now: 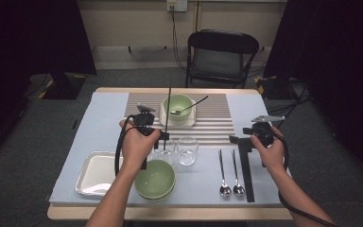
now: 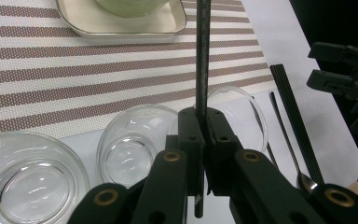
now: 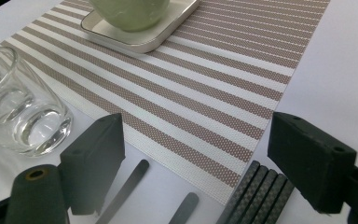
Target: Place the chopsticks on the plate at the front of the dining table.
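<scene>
Left gripper point(image 1: 163, 137): jaws clamped on one black chopstick point(image 1: 168, 111), gripped near its lower end; in the left gripper view the stick point(image 2: 202, 60) rises straight up from between the closed jaws.
Chopstick: upright and leaning slightly, its top reaching toward 12 o'clock, next to the far green bowl point(image 1: 177, 106); its lower end hangs just above the two glasses point(image 1: 187, 150).
Right gripper point(image 1: 238, 141): jaws spread wide with nothing between them, hovering over the near end of the striped mat point(image 1: 217, 125); in the right gripper view the two jaws stand far apart above the mat edge point(image 3: 214, 107).
Remaining chopsticks point(image 1: 246, 172): a black bundle lying flat on the counter point(image 1: 104, 113) at 6 o'clock from the right gripper, just right of the two spoons point(image 1: 230, 172).
Far bowl: on a small square tray point(image 2: 121, 25) in the middle of the mat, with a utensil resting in it.
Near bowl point(image 1: 155, 179): green, at 6 o'clock from the left hand point(image 1: 136, 144), beside the metal tray point(image 1: 97, 172) at its 9 o'clock.
Glasses: at 6 o'clock from the far bowl, side by side at the mat's near edge.
</scene>
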`<control>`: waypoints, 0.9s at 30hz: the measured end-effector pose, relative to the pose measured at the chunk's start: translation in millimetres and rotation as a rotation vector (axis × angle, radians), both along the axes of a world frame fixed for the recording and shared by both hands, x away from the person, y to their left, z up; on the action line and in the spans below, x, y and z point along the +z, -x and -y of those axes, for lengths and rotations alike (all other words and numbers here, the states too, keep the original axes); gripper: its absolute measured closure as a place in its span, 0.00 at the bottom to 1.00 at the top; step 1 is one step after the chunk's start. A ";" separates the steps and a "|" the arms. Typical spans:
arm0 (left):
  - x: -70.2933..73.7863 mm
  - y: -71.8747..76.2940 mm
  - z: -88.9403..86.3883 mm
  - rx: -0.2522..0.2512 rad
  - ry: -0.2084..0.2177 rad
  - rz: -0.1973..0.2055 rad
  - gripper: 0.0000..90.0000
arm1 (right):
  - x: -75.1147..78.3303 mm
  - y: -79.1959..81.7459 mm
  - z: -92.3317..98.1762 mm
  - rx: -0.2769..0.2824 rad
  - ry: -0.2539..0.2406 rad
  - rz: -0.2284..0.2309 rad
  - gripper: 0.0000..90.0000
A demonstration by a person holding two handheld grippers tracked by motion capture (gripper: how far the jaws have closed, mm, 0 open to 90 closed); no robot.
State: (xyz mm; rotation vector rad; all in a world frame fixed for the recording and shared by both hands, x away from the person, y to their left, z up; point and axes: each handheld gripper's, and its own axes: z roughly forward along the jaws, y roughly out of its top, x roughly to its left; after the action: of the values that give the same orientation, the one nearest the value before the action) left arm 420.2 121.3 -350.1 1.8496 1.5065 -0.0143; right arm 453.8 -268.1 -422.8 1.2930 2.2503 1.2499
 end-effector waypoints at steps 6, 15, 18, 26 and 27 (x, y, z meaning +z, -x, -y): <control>0.6 -1.0 -1.1 0.010 0.003 0.000 0.97 | -3.5 0.9 4.4 -0.003 0.002 -0.001 0.20; -1.1 -5.0 -3.8 0.016 0.003 -0.010 0.97 | -14.1 4.7 12.7 0.001 0.012 -0.008 0.20; -1.6 -6.1 -4.3 0.020 0.005 -0.016 0.97 | -17.9 6.5 18.7 -0.012 0.011 -0.014 0.20; -0.7 -9.8 -4.9 0.034 0.000 -0.022 0.97 | -21.1 8.8 32.4 -0.029 0.011 -0.013 0.21; -0.6 -10.1 -4.7 0.033 0.000 -0.021 0.97 | -21.8 9.3 33.6 -0.033 0.011 -0.014 0.21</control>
State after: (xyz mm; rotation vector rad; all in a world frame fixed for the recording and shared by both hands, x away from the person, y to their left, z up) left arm 430.3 126.0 -350.6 1.8292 1.5511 -0.0179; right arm 444.5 -301.7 -444.6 1.3340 2.2325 1.2192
